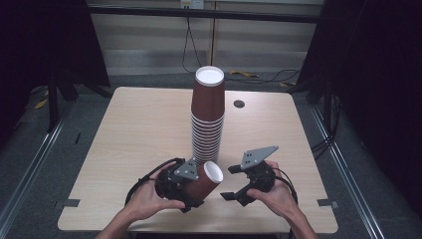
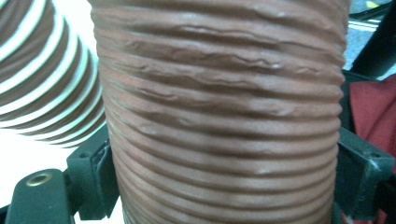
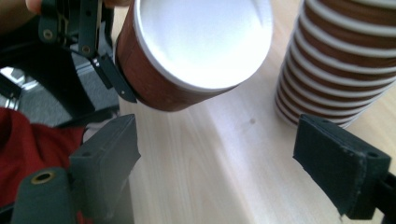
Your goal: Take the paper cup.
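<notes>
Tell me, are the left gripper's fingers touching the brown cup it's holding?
Touching. In the left gripper view, the fingers press against both sides of the ribbed brown cup, with no gap. The high view shows the left gripper clamped around that cup.

Both forearms come in from the bottom of the high view, bare, each hand wrapped round the body of its tongs low over the near edge of the worktop (image 1: 124, 139); the left hand (image 1: 147, 199) holds the left tongs (image 1: 196, 186) pointing right and a little away, their jaws clamped on the ribbed side of a brown paper cup (image 1: 206, 179) that lies tilted with its white mouth toward the other hand. The right hand (image 1: 278, 196) holds the right tongs (image 1: 231, 183) pointing left, near the cup's mouth but apart from it; their jaws stand wide with nothing between them, as the right gripper view shows; a grey three-cornered plate tops each.
</notes>
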The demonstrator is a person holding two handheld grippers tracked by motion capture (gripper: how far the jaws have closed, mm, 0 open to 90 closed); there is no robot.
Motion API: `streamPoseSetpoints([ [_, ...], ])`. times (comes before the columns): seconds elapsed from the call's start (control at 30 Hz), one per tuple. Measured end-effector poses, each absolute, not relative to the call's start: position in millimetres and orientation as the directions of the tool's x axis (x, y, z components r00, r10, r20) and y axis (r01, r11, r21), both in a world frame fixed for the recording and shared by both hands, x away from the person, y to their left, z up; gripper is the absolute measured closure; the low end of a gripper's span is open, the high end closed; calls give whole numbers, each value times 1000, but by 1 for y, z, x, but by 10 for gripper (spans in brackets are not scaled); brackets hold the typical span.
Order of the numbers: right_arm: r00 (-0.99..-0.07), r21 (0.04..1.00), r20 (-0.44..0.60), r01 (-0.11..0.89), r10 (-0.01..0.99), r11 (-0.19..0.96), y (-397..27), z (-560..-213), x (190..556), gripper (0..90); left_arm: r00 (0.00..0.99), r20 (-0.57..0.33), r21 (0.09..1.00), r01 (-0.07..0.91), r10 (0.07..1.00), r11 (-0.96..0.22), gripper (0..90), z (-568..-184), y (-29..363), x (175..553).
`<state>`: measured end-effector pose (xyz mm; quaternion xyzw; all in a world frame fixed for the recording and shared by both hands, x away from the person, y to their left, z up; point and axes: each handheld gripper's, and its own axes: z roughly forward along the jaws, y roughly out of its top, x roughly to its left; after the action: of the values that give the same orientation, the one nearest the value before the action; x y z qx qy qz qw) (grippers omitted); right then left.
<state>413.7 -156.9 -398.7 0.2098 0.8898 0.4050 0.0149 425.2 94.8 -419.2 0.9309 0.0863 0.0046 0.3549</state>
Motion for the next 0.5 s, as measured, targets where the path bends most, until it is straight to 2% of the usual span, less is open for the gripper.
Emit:
streamPoseSetpoints([
  [0.5,-931,662,122,335,344,671,-150,-405,414,155,990,-35,560,130,133,-818,131,-420,82,424],
])
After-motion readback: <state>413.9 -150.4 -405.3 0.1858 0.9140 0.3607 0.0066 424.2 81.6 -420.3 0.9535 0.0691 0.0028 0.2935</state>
